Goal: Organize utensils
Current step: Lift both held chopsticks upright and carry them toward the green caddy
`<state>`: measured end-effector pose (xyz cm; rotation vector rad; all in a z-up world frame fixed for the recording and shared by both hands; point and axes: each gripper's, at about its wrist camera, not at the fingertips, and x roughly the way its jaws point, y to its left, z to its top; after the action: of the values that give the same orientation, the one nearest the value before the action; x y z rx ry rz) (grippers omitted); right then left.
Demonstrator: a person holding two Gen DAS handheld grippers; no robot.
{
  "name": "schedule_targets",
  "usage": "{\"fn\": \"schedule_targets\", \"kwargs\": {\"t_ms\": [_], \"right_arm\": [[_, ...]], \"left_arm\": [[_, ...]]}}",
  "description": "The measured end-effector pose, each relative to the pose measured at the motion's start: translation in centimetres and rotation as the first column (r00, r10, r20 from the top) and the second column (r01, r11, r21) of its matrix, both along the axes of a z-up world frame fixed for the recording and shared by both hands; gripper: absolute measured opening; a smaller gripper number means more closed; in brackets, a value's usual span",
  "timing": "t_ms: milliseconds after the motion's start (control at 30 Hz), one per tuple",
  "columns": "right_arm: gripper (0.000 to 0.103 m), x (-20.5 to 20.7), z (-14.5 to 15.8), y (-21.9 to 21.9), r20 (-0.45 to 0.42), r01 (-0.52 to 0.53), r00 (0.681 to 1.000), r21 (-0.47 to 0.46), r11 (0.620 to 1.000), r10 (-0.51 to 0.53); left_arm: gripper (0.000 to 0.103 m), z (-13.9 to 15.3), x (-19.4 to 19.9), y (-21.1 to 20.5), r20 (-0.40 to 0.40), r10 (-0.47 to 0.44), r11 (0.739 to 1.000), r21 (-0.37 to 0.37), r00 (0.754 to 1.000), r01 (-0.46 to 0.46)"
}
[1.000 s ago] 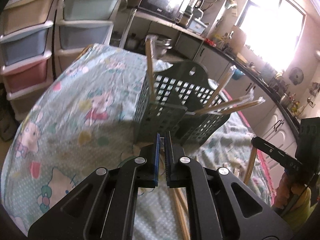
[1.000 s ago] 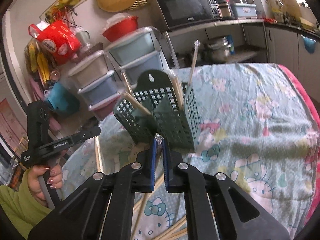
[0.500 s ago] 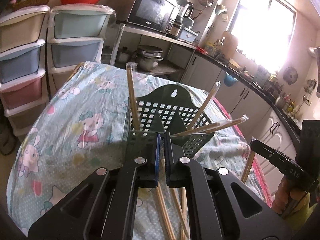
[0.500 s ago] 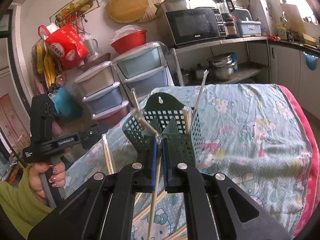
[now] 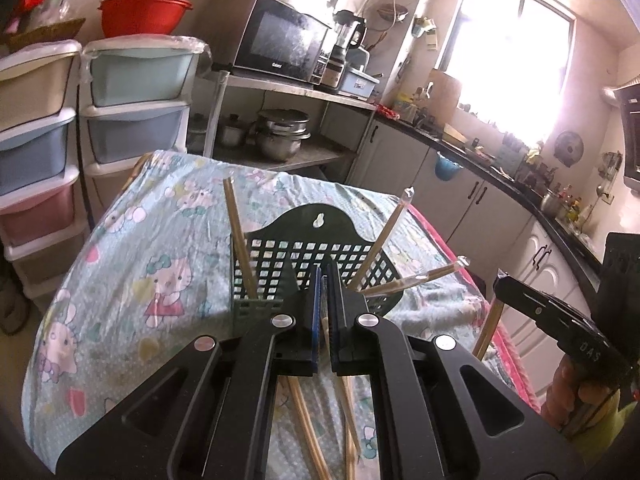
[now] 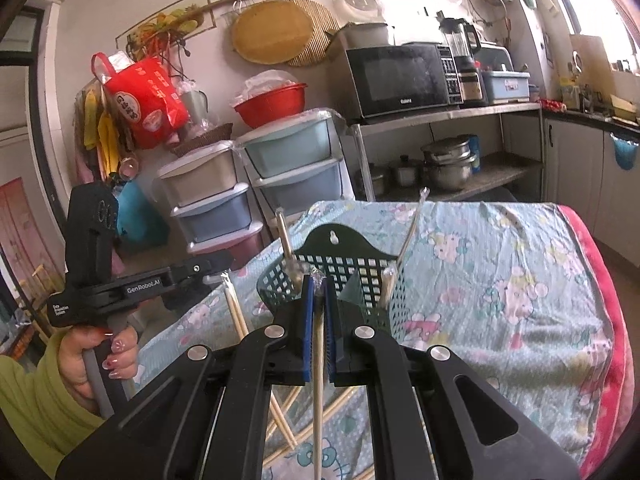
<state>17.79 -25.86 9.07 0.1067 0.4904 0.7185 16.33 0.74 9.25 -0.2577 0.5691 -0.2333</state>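
A dark green mesh utensil holder (image 5: 308,248) stands on the table with several wrapped chopstick pairs sticking out of it; it also shows in the right wrist view (image 6: 352,276). My left gripper (image 5: 325,280) is shut on a wrapped chopstick pair (image 5: 326,330) and is raised just in front of the holder. My right gripper (image 6: 317,292) is shut on another wrapped chopstick pair (image 6: 318,368), hanging down, also near the holder. Each gripper shows in the other's view: the right one (image 5: 496,280), the left one (image 6: 218,278). Loose chopsticks (image 5: 308,416) lie on the cloth below.
The table has a Hello Kitty cloth (image 5: 132,264) with a pink edge (image 6: 608,320). Plastic drawer units (image 5: 132,100) stand behind the table. A shelf holds a microwave (image 5: 280,48) and pots (image 5: 280,136). Kitchen counters (image 5: 500,168) run along the right.
Both grippers have risen and pulled back with their chopsticks, so the holder sits lower in view. The holder and its chopsticks have stayed in place.
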Motion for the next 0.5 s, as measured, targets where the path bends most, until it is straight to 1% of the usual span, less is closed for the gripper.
{"fn": "schedule_targets", "kwargs": {"t_ms": [500], "right_arm": [[0.005, -0.4, 3.1, 0.0, 0.096, 0.015, 0.995, 0.026, 1.0, -0.017]], "left_arm": [[0.0, 2.9, 0.0, -1.1, 0.077, -0.038, 0.999, 0.026, 0.996, 0.036]]}}
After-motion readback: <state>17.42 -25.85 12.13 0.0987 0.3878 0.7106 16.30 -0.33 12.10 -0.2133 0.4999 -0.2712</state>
